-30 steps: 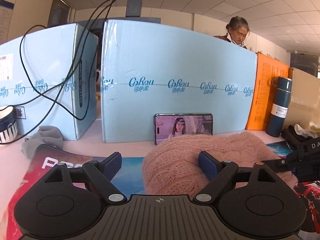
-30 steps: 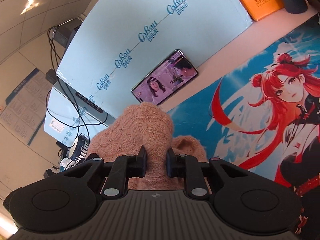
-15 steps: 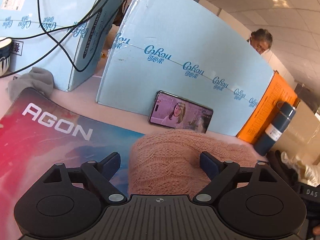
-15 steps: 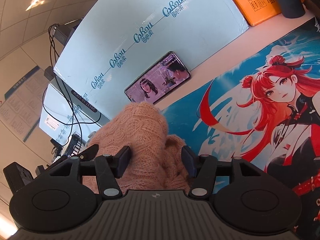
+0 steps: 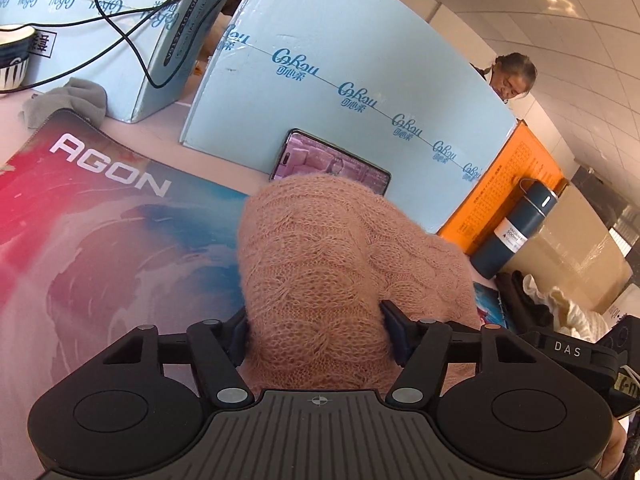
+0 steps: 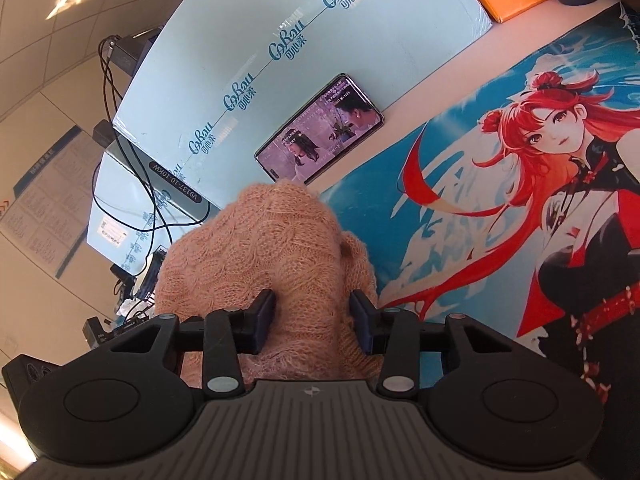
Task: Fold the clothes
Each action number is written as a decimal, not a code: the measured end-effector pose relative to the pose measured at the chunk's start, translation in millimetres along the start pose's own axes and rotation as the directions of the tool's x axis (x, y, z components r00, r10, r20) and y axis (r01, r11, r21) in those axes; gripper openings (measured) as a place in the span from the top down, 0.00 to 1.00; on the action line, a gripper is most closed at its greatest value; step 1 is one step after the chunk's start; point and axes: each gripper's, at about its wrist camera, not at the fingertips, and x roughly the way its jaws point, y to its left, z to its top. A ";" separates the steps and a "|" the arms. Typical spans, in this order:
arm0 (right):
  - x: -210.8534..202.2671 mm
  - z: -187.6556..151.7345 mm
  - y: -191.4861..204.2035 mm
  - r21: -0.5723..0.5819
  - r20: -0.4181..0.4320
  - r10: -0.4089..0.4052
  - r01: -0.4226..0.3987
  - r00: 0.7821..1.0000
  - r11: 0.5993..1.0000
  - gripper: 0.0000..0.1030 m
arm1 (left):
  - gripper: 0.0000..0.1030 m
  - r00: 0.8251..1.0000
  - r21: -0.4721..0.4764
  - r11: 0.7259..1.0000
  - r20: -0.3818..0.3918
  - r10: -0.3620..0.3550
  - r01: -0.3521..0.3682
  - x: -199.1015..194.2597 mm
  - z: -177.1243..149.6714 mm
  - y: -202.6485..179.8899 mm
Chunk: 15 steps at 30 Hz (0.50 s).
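Note:
A pink cable-knit sweater (image 5: 320, 264) lies bunched in a heap on the printed desk mat (image 5: 100, 232). My left gripper (image 5: 316, 330) has its jaws spread wide on either side of the heap, the knit bulging between them. The sweater also shows in the right wrist view (image 6: 272, 252). My right gripper (image 6: 312, 314) is open too, its fingers apart with sweater fabric between them, not pinched. The underside of the heap is hidden.
Light blue cartons (image 5: 348, 92) stand along the back with a phone (image 6: 320, 128) leaning on one. An orange box (image 5: 516, 184), a dark blue flask (image 5: 516, 228), a grey cloth (image 5: 68, 100), a bowl (image 5: 12, 56), cables (image 5: 132, 36) and dark and white clothes (image 5: 544, 300) ring the mat.
My right gripper has opened off the sweater. My left gripper has tilted down and moved in, so the heap now sits between its open jaws.

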 end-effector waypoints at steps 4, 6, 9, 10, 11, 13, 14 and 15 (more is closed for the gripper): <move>-20.7 -12.4 9.6 -0.046 -0.008 0.022 -0.022 1.000 0.999 0.62 | 0.36 0.999 -0.023 1.000 -0.038 -0.021 0.020 -20.1 -8.3 -4.0; -24.2 -13.4 11.5 -0.057 0.005 0.005 -0.004 1.000 0.998 0.61 | 0.32 1.000 0.007 1.000 -0.020 -0.019 0.019 -23.7 -9.0 -5.3; -22.9 -11.0 11.8 -0.064 0.032 -0.038 0.040 0.999 0.997 0.58 | 0.27 0.999 0.044 0.999 0.047 0.028 -0.030 -21.9 -6.1 -4.3; -22.7 -10.7 12.8 -0.072 0.039 -0.045 0.047 0.998 0.996 0.57 | 0.22 0.997 0.055 0.997 0.070 0.043 -0.047 -21.3 -5.1 -3.9; -22.1 -10.2 14.4 -0.083 0.048 -0.055 0.059 0.997 0.995 0.55 | 0.21 0.995 0.071 0.996 0.088 0.052 -0.058 -18.0 -3.7 -2.8; -19.5 -8.6 19.4 -0.121 0.068 -0.088 0.095 0.994 0.988 0.47 | 0.21 0.992 0.072 0.992 0.086 0.093 -0.099 -5.5 2.1 -0.3; -16.7 -7.7 22.6 -0.149 0.083 -0.113 0.125 0.990 0.981 0.47 | 0.19 0.991 0.069 0.991 0.078 0.106 -0.111 1.3 5.0 1.1; -13.3 -7.3 24.6 -0.169 0.094 -0.141 0.156 0.985 0.973 0.47 | 0.18 0.990 0.069 0.989 0.067 0.125 -0.129 7.7 7.3 1.3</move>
